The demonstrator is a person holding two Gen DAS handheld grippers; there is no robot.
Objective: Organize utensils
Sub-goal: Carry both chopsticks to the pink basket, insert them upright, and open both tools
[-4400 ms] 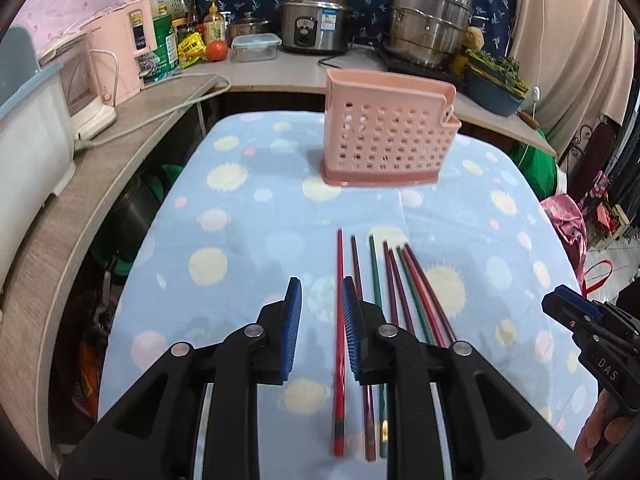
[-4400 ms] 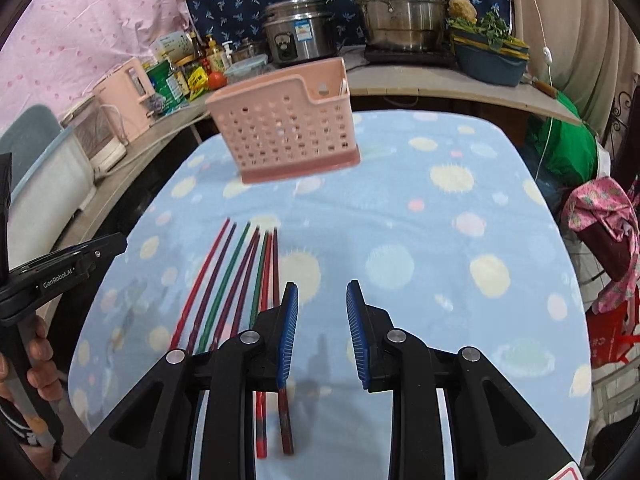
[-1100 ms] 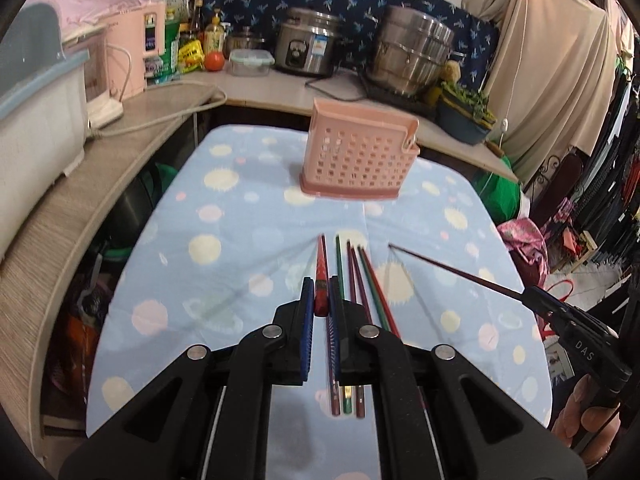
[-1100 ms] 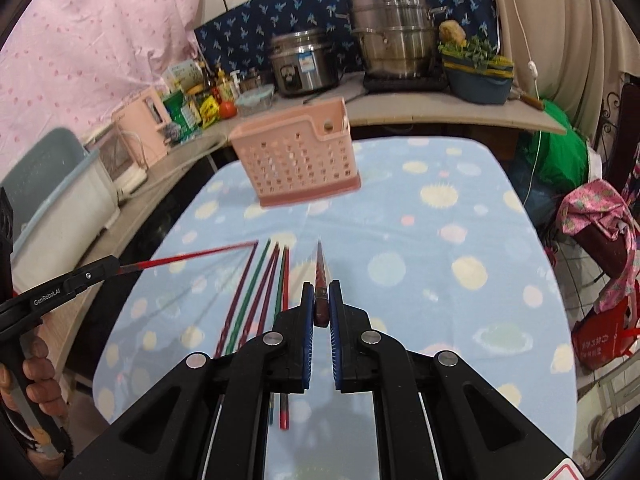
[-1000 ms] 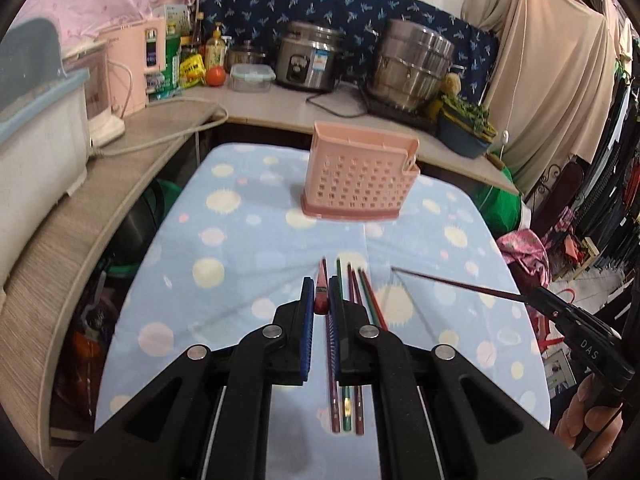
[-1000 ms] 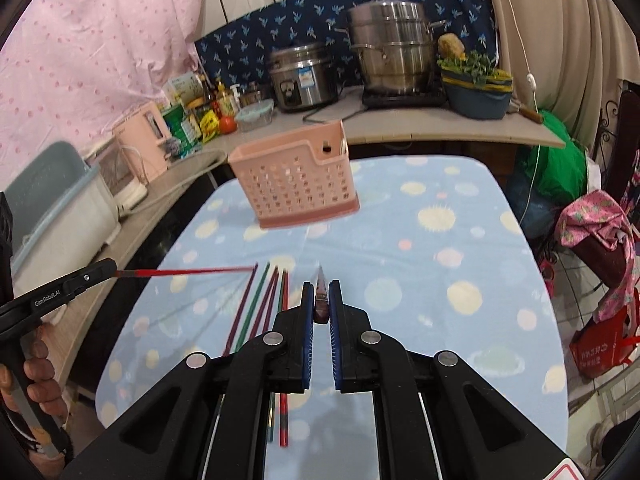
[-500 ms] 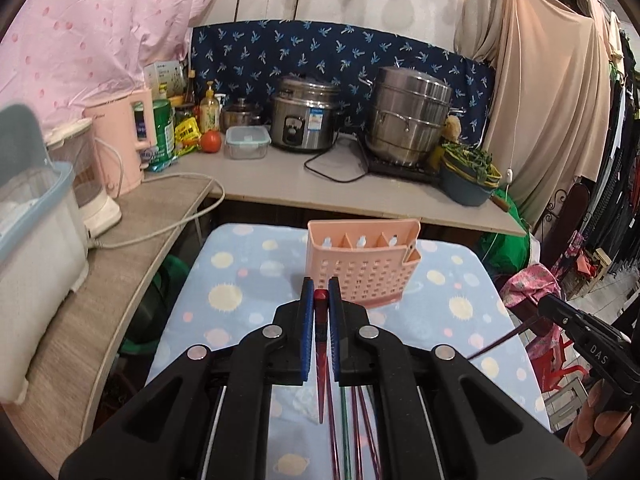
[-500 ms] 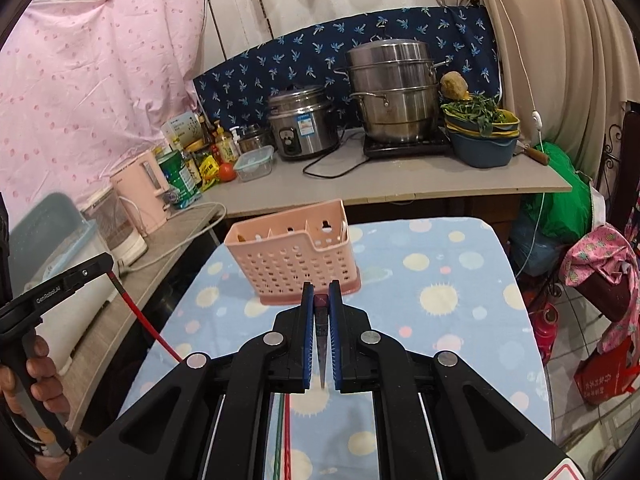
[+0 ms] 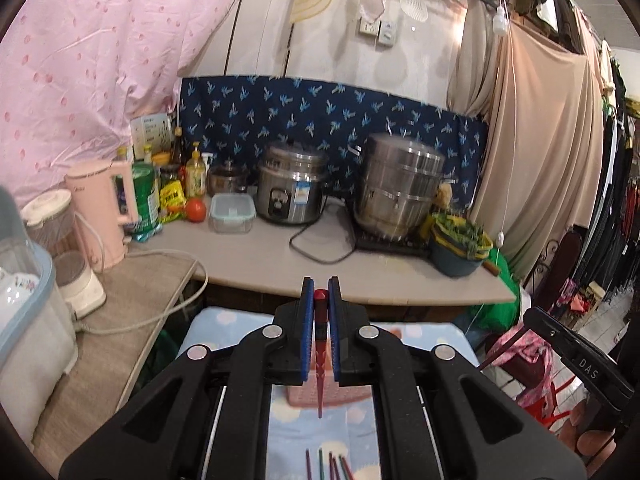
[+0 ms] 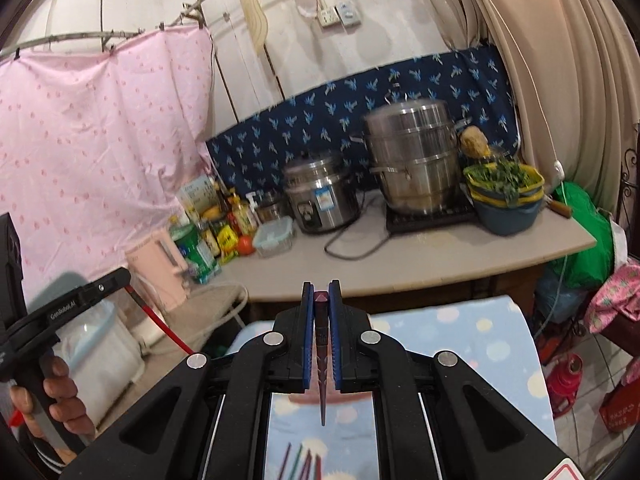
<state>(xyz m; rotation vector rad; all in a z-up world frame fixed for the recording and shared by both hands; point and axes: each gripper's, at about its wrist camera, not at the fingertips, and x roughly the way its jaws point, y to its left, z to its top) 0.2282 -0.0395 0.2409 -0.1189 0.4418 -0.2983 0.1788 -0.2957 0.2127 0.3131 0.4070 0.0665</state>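
Note:
My left gripper [image 9: 320,286] is shut on a red chopstick [image 9: 319,360], which hangs tip-down between the blue pads. My right gripper [image 10: 321,288] is shut on a dark maroon chopstick [image 10: 322,380] in the same way. Both are held high above the blue dotted table [image 9: 224,328]. The pink perforated basket [image 9: 304,398] is mostly hidden behind the jaws; in the right wrist view only the basket's base [image 10: 344,398] shows. Several chopsticks [image 9: 328,466] lie on the cloth below. In the right wrist view the left gripper's jaws [image 10: 116,278] hold the red chopstick [image 10: 160,324].
Behind the table runs a counter [image 9: 260,256] with a rice cooker [image 9: 290,190], a steel steamer pot [image 9: 400,184], a pink kettle [image 9: 104,216], bottles and a bowl of greens [image 9: 460,244]. A white appliance [image 9: 36,320] stands at left. Clothes hang at right.
Both grippers have risen well above the table, each with its chopstick, and now point less steeply down. The basket has dropped low in both views, behind the jaws.

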